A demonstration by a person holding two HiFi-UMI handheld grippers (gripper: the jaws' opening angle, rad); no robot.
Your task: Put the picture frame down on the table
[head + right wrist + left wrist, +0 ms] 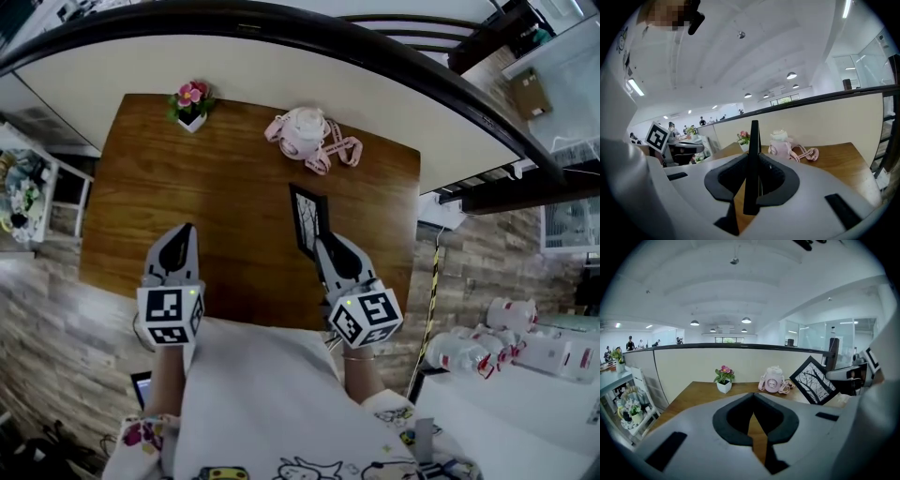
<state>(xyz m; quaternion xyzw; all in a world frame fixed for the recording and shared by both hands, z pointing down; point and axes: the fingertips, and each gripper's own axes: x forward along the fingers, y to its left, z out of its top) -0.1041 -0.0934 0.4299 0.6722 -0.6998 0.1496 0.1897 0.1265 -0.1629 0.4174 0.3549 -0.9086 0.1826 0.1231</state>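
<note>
I'm gripping the picture frame (pixel 307 217) in my right tongs (pixel 322 246), and it's standing edge-on ahead of them over the worktop (pixel 187 187). My left tongs (pixel 184 232) are hanging closed and empty, well apart.

No word, brand or number can be read anywhere — the cube markers (pixel 169 312) carry only patterns.

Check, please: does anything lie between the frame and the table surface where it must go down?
Nothing visible does. The right tool grips the frame over bare wood of the table. The plant and the pink bottle stand farther back, near the far edge.
</note>
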